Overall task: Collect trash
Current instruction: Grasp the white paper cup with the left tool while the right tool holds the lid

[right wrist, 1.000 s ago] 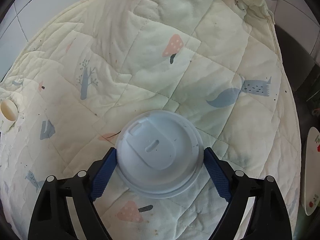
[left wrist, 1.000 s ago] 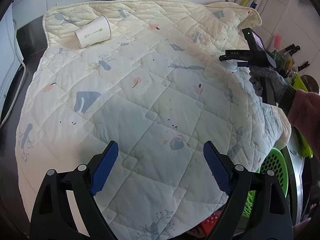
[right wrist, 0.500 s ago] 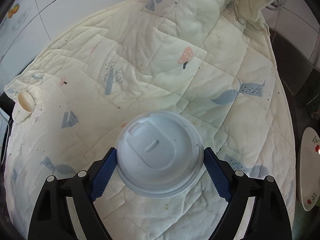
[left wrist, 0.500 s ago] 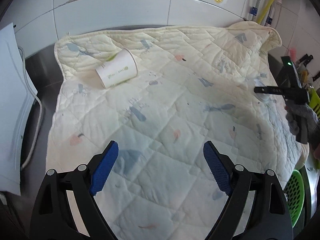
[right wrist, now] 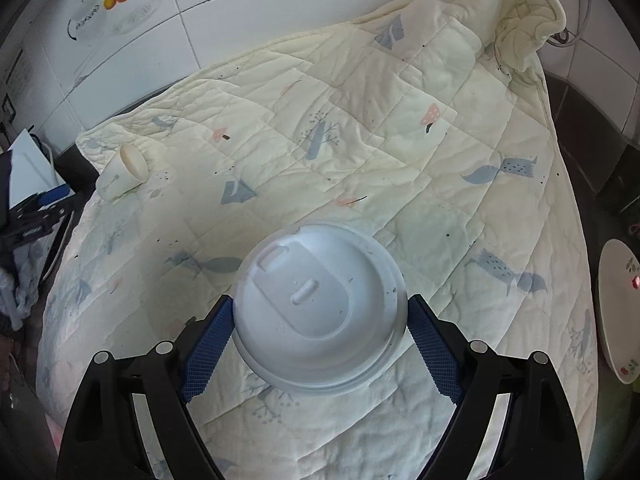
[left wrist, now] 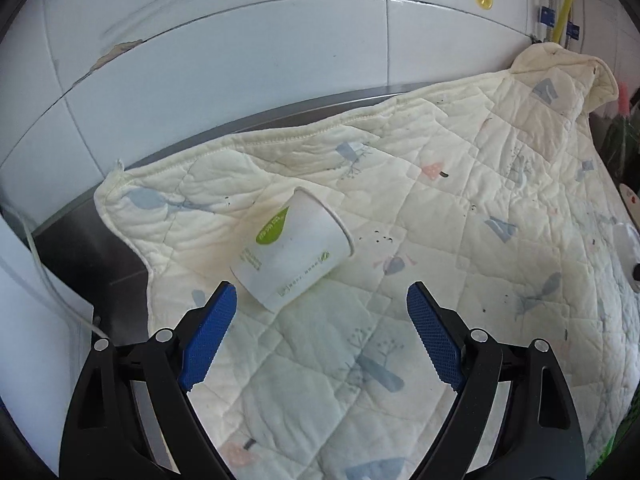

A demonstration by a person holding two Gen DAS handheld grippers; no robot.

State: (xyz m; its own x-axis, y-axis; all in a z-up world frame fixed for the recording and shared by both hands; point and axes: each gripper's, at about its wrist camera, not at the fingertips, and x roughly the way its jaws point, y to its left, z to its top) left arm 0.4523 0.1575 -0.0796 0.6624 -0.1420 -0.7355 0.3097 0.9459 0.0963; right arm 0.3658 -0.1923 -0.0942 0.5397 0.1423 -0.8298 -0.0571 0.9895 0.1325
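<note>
Left gripper [left wrist: 322,312] has closed in on the tipped white paper cup [left wrist: 292,256] — jaws spread wide; right gripper [right wrist: 320,322] still pinching the white plastic lid [right wrist: 320,306].

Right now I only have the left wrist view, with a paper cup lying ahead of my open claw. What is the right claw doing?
Observer: The right claw is shut on a white plastic cup lid, held above the quilt.
Operator: Can you see inside the paper cup?
Observer: Its mouth faces the right camera; the paper cup looks empty.
Operator: Anything beyond the quilt's right edge?
Observer: A floral plate sits there.
</note>
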